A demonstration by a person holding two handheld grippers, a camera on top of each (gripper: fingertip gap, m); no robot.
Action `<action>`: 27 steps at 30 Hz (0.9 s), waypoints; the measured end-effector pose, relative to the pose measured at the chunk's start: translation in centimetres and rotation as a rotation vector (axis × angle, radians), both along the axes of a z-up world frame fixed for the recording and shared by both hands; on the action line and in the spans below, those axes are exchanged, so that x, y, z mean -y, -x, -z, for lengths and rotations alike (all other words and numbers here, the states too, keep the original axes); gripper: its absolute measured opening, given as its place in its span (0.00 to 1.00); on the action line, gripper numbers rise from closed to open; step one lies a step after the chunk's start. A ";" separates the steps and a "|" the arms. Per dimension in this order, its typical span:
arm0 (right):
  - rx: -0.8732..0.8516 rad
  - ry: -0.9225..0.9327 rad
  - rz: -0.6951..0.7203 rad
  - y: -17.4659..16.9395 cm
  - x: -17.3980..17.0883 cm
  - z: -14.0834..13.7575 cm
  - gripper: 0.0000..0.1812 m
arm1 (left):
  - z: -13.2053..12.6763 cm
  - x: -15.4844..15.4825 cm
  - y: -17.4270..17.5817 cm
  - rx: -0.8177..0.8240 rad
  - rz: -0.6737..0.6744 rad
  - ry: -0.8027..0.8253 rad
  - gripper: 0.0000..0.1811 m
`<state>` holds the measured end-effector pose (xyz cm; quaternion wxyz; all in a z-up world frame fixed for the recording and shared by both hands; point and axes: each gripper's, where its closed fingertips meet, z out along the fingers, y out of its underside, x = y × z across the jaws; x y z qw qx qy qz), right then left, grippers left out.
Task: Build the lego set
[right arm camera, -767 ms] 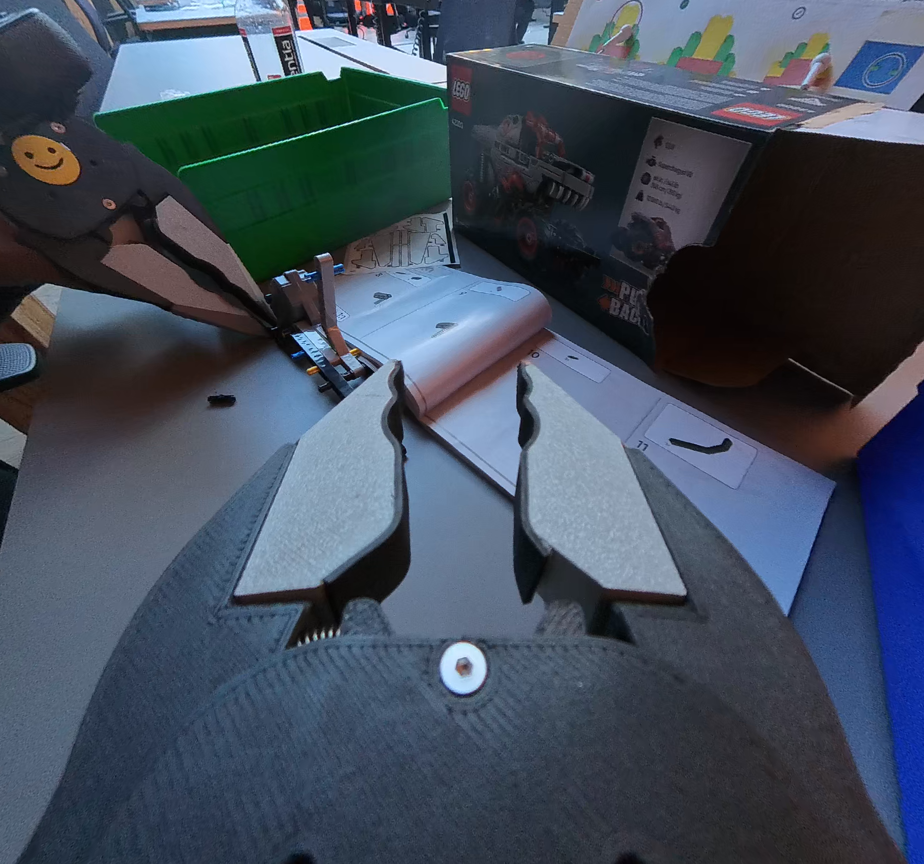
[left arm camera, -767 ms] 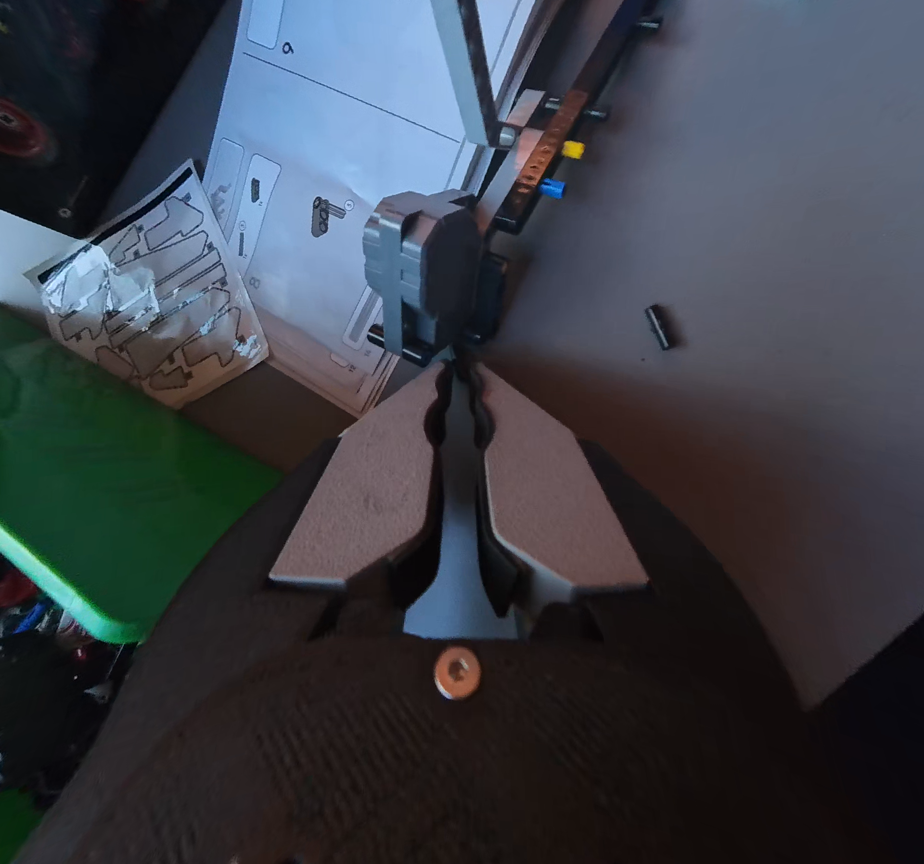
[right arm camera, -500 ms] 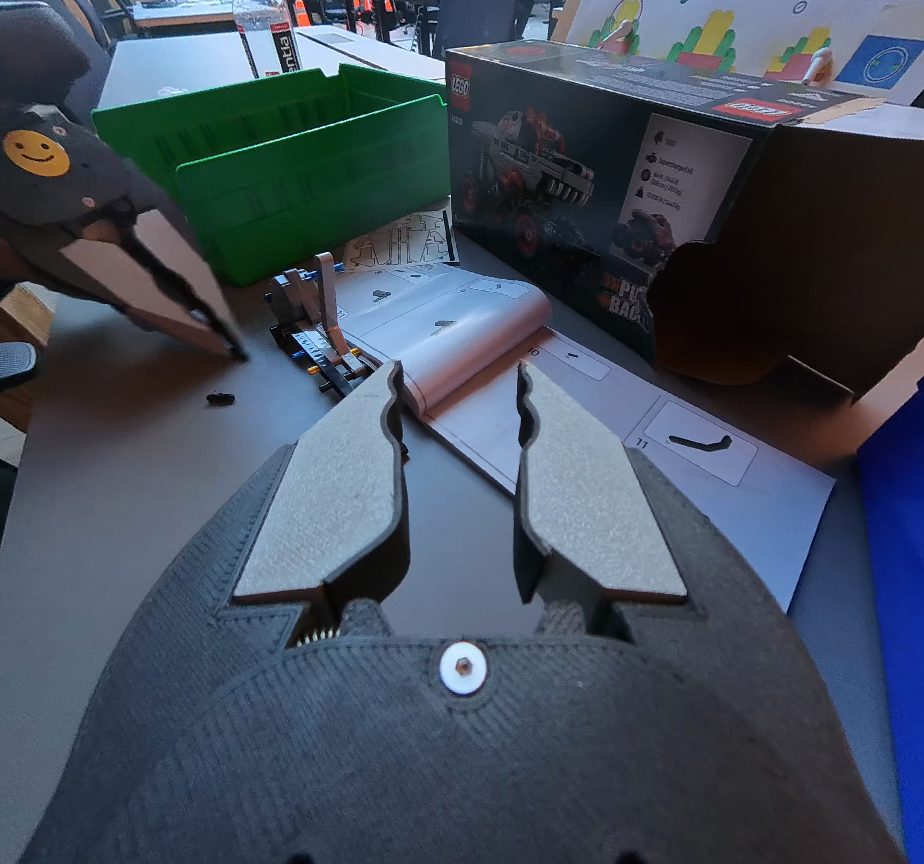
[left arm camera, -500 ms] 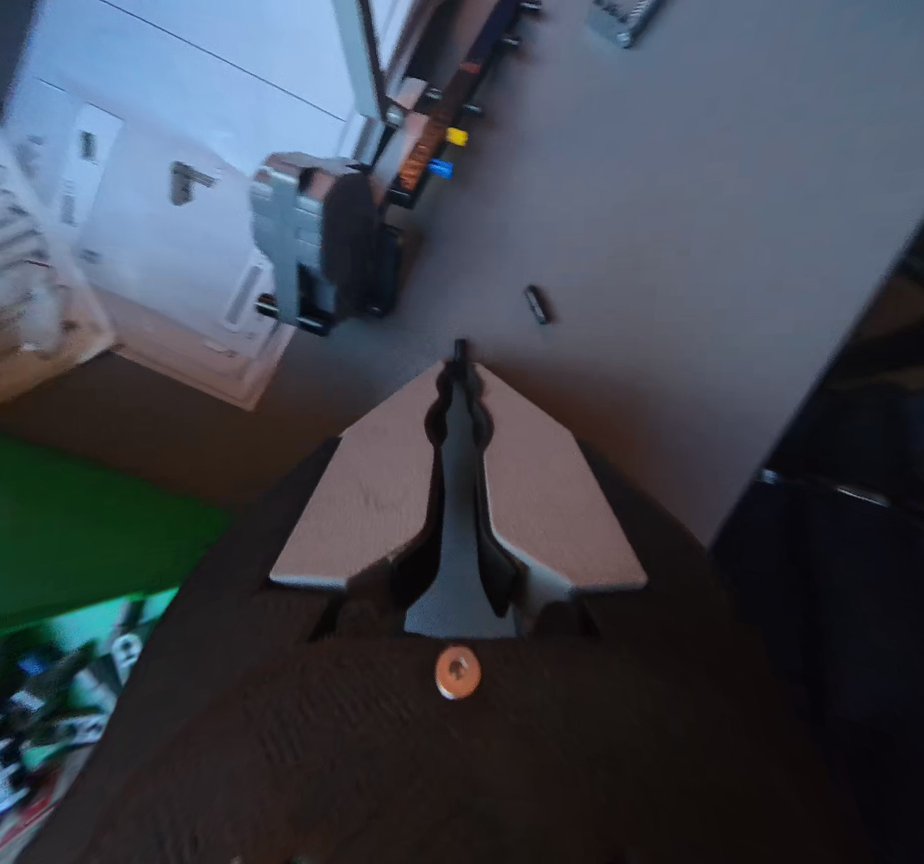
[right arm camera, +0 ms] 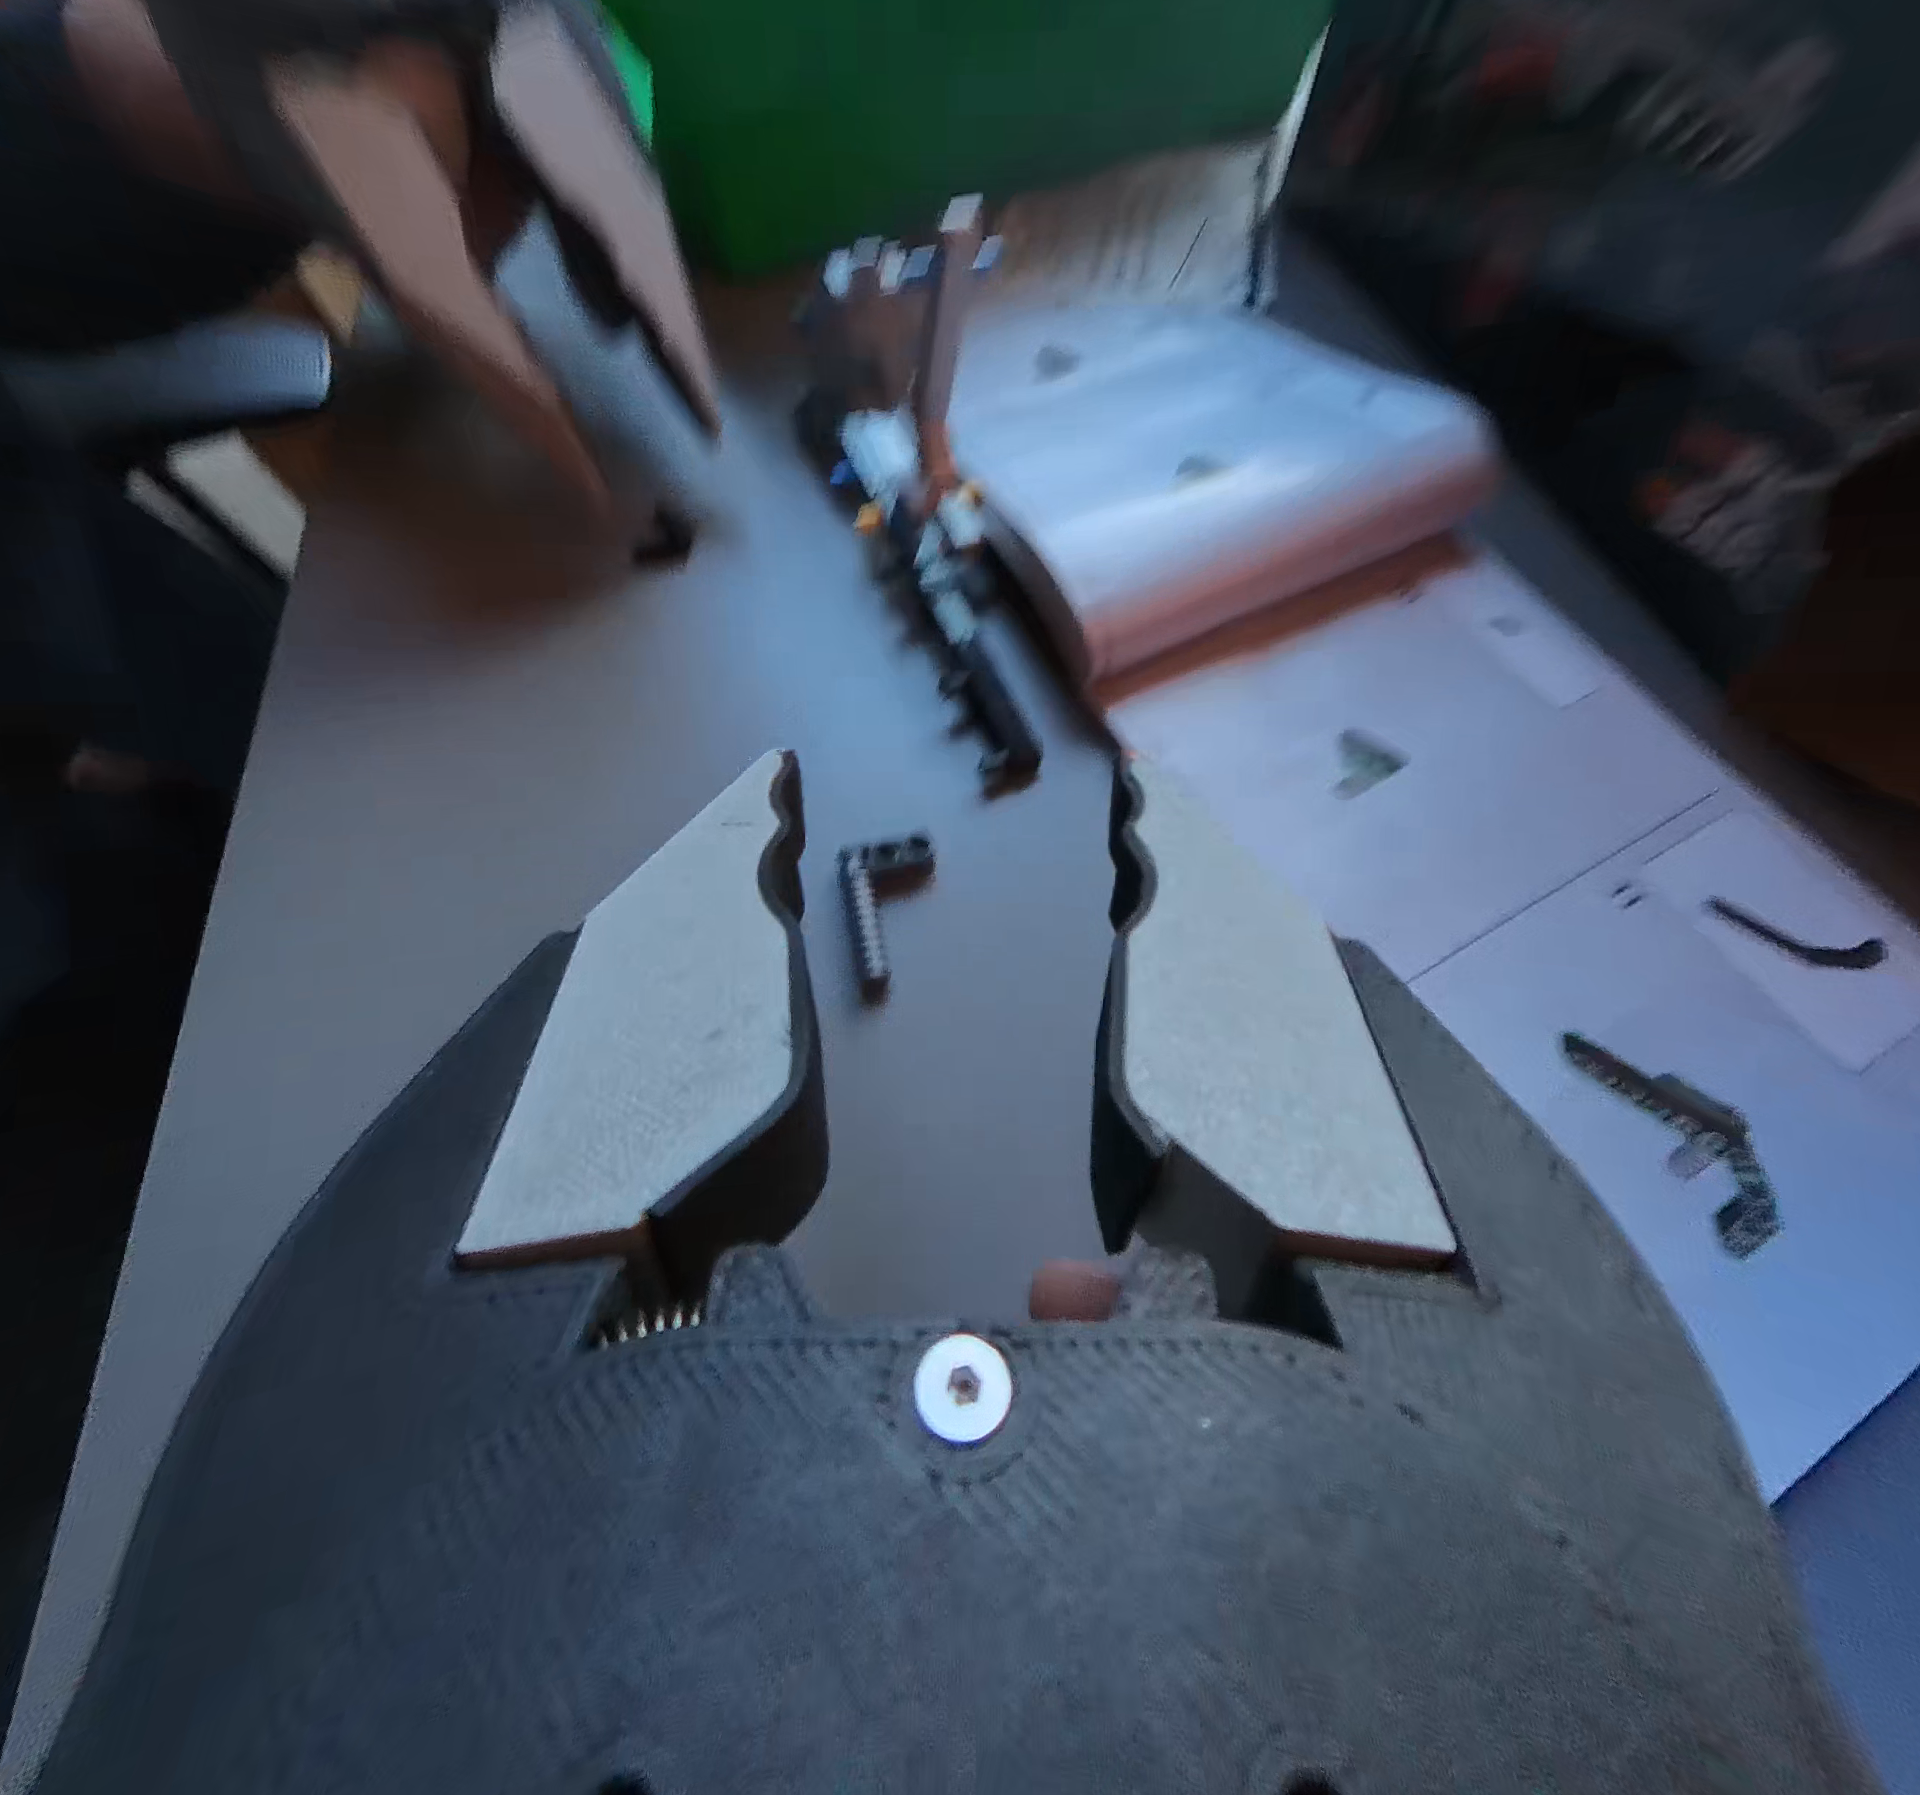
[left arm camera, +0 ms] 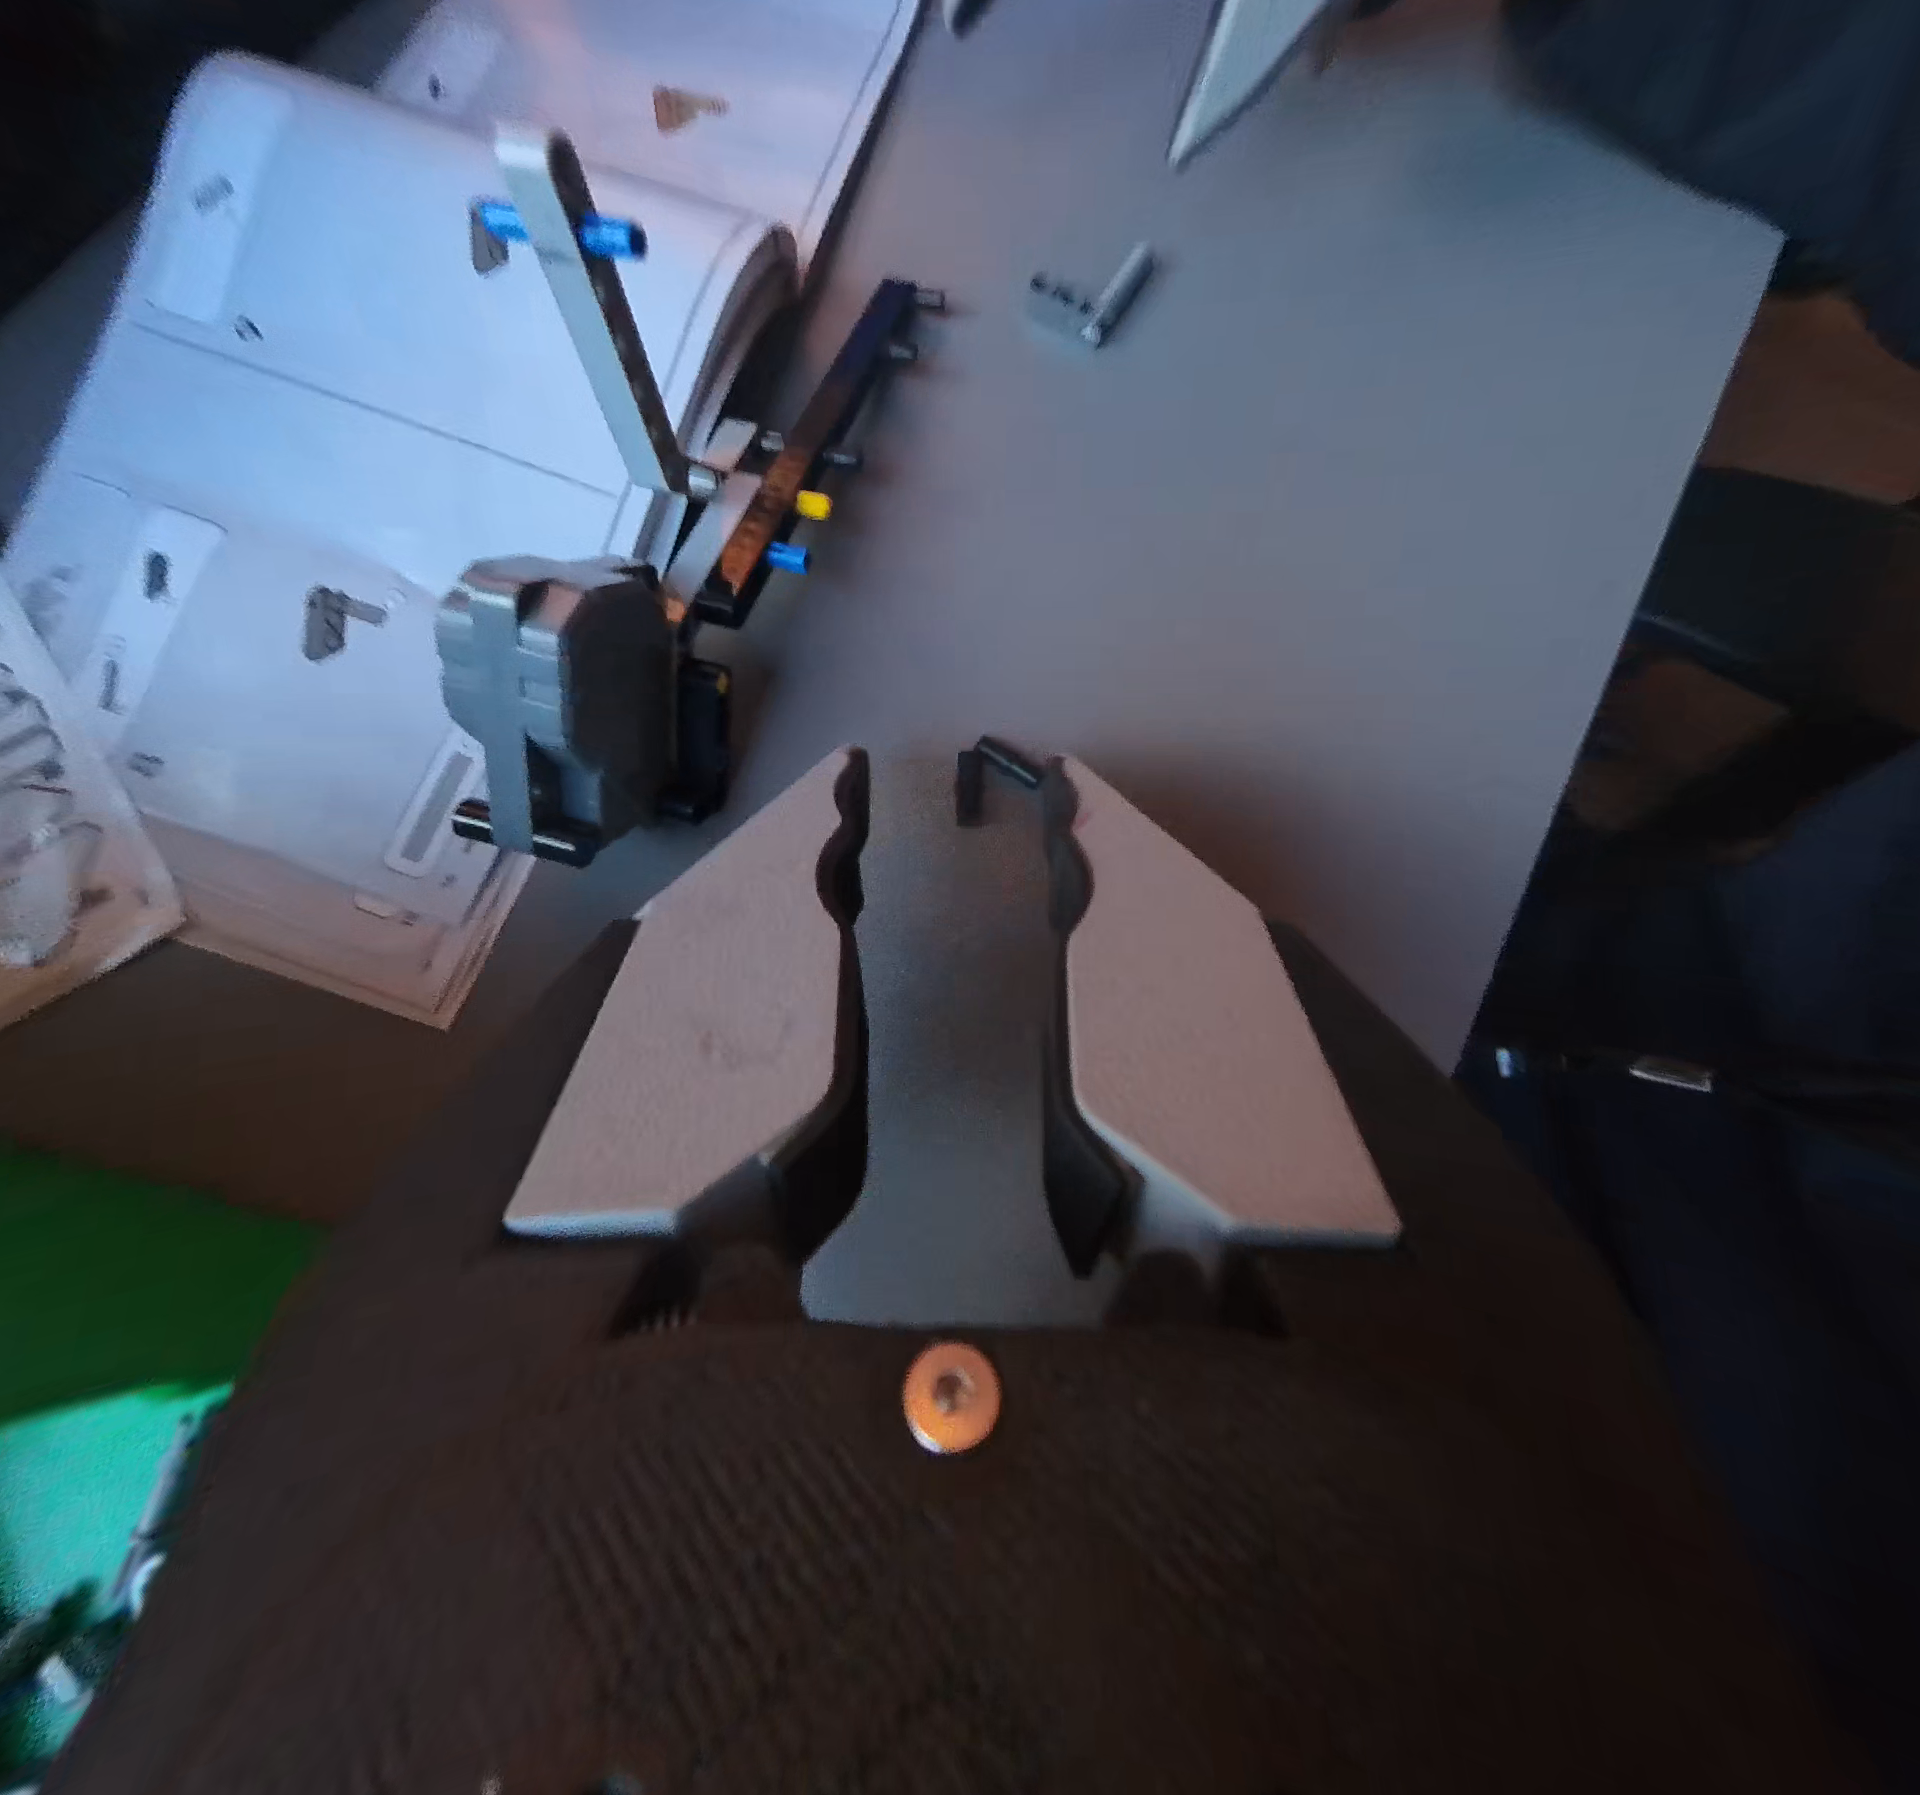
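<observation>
In the left wrist view, the left gripper (left arm camera: 951, 769) points down at the grey table (left arm camera: 1299, 550), its two fingers spread apart with nothing between the pads; one small black pin (left arm camera: 987, 774) lies on the table just inside the right fingertip. To the left stands the partly built lego assembly (left arm camera: 582, 685): one grey block, one grey beam rising at a tilt with a blue pin through its top, and one long black beam carrying one yellow and one blue pin. It sits against the open instruction booklet (left arm camera: 312, 457). One grey L-shaped piece (left arm camera: 1091, 301) lies apart farther up the table. In the right wrist view, which is blurred, the right gripper (right arm camera: 956, 789) hovers low over the table, fingers wide apart and empty, with the L-shaped piece lying between them near the left finger. The black beam extends ahead, beside the booklet, and one green bin (right arm camera: 935, 52) stands behind. The left gripper hangs at upper left, tips close to the table.
</observation>
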<state>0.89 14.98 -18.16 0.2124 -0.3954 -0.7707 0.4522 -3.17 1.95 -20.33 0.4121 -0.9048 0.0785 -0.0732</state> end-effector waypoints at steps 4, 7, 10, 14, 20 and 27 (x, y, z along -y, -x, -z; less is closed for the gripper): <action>0.072 -0.067 -0.061 -1.4 0.5 1.8 0.24 | -2.2 -0.7 -0.4 0.009 0.052 -0.108 0.18; 0.154 -0.113 -0.092 -2.1 0.6 3.8 0.21 | -3.7 -1.9 -0.7 -0.049 0.105 -0.191 0.19; 0.179 -0.116 -0.130 -2.3 1.2 4.3 0.07 | -5.0 -3.2 -1.7 -0.117 0.181 -0.296 0.18; 0.162 -0.125 -0.108 -1.8 0.9 4.2 0.03 | -5.9 -4.3 -3.2 -0.170 0.289 -0.379 0.19; -0.019 -0.114 -0.015 0.8 1.1 1.4 0.02 | -5.0 -6.4 -2.5 -0.265 0.282 -0.327 0.16; -0.243 -0.126 0.198 3.1 -1.9 -2.3 0.02 | -6.3 -7.4 -2.7 -0.351 0.291 -0.319 0.14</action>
